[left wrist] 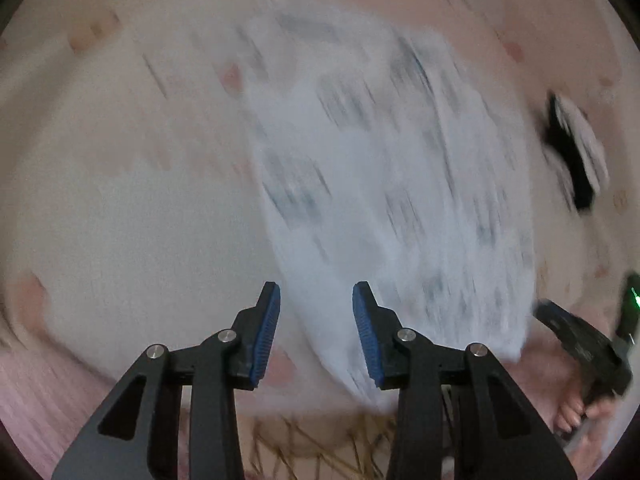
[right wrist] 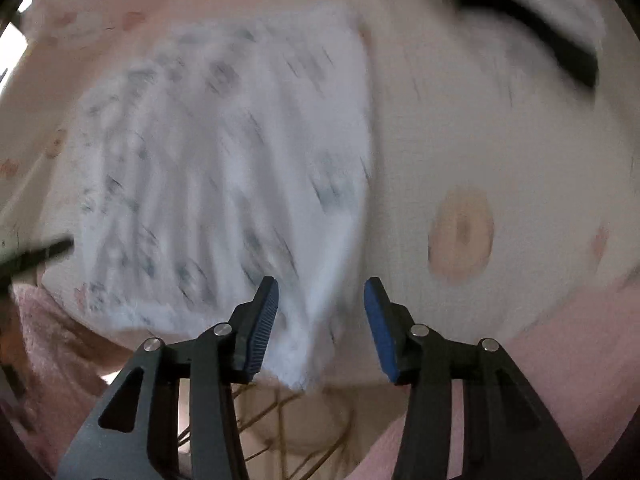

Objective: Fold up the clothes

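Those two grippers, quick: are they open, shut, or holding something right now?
Left gripper: open, holding nothing; the white patterned garment lies below its jaws.
Right gripper: open, holding nothing; the same garment's edge lies under it.

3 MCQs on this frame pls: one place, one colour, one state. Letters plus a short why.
1. Where does the white patterned garment lie?
A. on the pale spotted bedsheet
B. on a hanger
C. in a basket

2. What colour are the pads on each tool?
A. red
B. blue
C. yellow

3. How do the right tool jaws stand?
A. clamped on cloth
B. apart, pressing nothing
C. hidden from view

Answers: 1 A, the cloth is spread flat on the sheet; 2 B, ribbed blue faces show in both wrist views; 3 B, a clear gap shows between the pads, with the garment lying below.
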`<state>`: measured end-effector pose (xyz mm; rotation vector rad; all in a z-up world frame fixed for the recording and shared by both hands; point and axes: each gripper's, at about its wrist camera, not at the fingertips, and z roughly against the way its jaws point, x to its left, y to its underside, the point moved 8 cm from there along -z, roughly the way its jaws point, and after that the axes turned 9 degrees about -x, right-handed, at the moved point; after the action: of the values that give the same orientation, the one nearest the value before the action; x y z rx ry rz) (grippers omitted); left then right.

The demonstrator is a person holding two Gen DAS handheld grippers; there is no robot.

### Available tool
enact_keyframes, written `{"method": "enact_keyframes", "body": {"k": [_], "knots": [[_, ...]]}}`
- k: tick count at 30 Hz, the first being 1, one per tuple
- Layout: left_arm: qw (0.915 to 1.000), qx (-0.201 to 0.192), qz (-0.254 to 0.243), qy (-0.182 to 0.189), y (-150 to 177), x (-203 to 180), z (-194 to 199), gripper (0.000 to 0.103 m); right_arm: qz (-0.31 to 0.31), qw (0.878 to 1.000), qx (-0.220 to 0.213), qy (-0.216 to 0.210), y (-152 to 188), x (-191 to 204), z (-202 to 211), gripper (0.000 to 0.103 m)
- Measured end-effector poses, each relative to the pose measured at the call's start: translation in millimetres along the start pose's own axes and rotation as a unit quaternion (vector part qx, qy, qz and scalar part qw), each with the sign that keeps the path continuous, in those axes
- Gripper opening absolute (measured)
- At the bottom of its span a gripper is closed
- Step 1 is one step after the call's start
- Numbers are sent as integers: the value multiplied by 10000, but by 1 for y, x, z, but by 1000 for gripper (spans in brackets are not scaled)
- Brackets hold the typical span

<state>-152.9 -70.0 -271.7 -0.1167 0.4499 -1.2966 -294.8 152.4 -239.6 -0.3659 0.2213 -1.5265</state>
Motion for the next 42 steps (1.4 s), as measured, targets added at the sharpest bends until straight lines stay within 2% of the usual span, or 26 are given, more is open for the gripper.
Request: {"method": "enact_keyframes", "body": {"k": [4, 7, 10, 14, 15, 18, 19, 22, 27, 28, 30, 33, 35, 37, 40, 42], "knots": [[9958, -701, 582, 3, -81, 32, -13, 40, 850, 9947, -561, -160, -74, 58, 10, 49], [9936, -823, 746, 214, -117, 41, -30, 40, 1239, 9878, -853, -397, -122, 105, -3, 53], [9923, -960, 594, 518, -139, 44, -44, 40, 1479, 9837, -978, -296, -162, 137, -39, 56], [9935, -852, 540, 536, -140, 51, -47, 40, 1437, 9869, -724, -123, -199, 146, -102, 53], [9941, -810, 498, 528, -141, 55, -44, 40, 1400, 9885, -567, 53, -206, 147, -126, 48], [9951, -894, 208, 368, -149, 64, -37, 41, 1209, 9915, -447, 169, -213, 125, -142, 45], [9960, -813, 221, 284, -150, 68, -41, 41, 1201, 9913, -461, 259, -213, 116, -142, 44], [9958, -631, 515, 422, -152, 70, -57, 41, 1134, 9908, -440, 598, -210, 83, -139, 39], [9968, -663, 200, 395, -147, 63, -59, 44, 1153, 9877, -382, 988, -196, 40, -135, 41], [9966, -656, 193, 451, -146, 61, -59, 44, 1153, 9871, -382, 1041, -198, 41, -136, 45], [9964, -664, 204, 494, -146, 62, -59, 44, 1144, 9861, -385, 1141, -203, 45, -138, 46], [9955, -719, 255, 562, -150, 58, -62, 44, 972, 9885, -801, 840, -214, 57, -116, 46], [9947, -764, 293, 616, -154, 49, -65, 44, 952, 9871, -1218, 406, -226, 76, -95, 48], [9937, -859, 262, 668, -157, 49, -61, 44, 1116, 9845, -1350, 8, -241, 107, -90, 51], [9927, -976, 77, 698, -160, 48, -53, 44, 1517, 9815, -1125, -327, -256, 143, -109, 51], [9932, -858, -261, 745, -159, 42, -54, 44, 1671, 9839, -562, -298, -252, 150, -146, 51]]}}
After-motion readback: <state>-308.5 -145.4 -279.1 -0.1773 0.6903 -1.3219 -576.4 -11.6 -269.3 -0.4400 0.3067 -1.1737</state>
